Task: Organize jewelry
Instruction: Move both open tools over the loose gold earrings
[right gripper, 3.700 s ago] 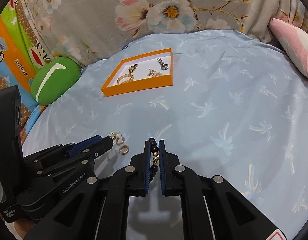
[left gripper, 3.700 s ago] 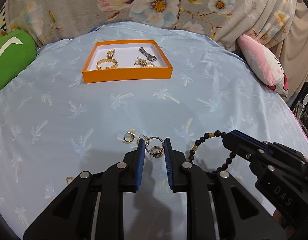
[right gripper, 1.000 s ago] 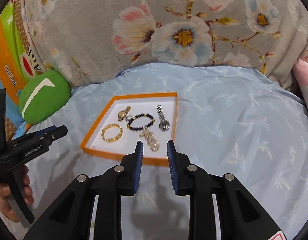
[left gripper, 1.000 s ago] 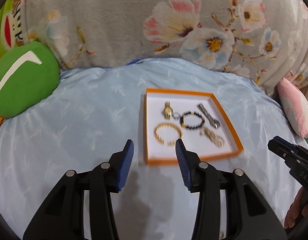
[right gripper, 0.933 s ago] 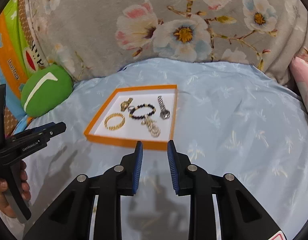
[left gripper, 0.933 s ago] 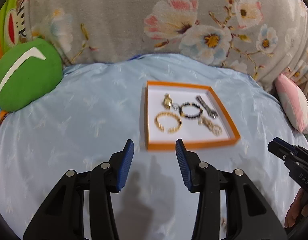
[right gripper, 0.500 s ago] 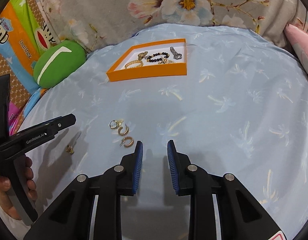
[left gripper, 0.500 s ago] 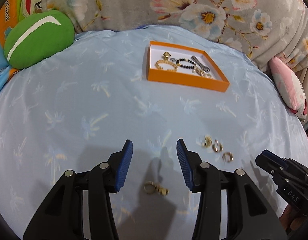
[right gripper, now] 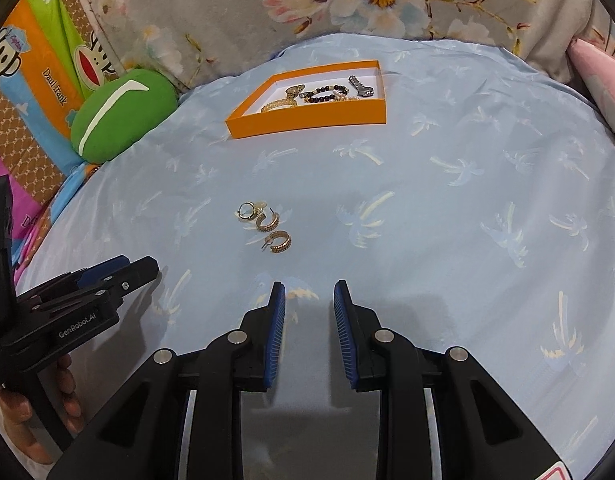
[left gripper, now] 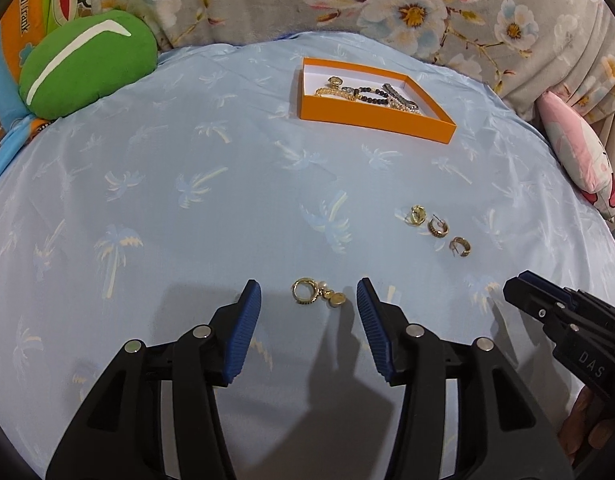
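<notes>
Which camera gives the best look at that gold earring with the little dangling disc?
The left wrist view: the dangling earring lies in plain sight on the blue sheet, framed by the open left tongs. The right wrist view does not show it; only the three hoop earrings appear there.

The orange tray's (left gripper: 371,122) near wall hides the lower parts of the jewelry inside, which overlaps too tightly to tell piece from piece. Right of the tray, the pink pillow (left gripper: 575,152) is cut off by the frame edge.
</notes>
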Motion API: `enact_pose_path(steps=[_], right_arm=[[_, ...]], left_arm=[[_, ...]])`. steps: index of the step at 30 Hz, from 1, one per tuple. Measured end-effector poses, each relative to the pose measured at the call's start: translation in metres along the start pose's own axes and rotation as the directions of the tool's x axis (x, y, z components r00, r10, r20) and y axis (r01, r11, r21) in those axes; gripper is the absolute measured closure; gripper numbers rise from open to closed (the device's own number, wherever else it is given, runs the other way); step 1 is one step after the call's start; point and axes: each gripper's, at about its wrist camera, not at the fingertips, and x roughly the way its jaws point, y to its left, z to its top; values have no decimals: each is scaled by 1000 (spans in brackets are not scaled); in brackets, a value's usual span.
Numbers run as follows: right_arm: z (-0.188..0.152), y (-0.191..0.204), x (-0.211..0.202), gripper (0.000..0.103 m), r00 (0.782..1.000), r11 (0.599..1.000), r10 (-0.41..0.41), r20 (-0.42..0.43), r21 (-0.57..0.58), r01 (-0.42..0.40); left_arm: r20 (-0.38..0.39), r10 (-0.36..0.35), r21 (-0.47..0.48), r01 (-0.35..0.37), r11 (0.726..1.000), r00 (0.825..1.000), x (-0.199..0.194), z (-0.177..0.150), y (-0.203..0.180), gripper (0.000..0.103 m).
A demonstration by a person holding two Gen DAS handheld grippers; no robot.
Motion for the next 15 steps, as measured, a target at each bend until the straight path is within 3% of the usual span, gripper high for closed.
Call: enact_pose_path(steps=[15], right_arm=[[11, 4, 12, 78, 1000, 1000, 25, -12, -7, -25]], left_arm=[[-13, 28, 28, -27, 999, 1000, 11, 5, -6, 55]])
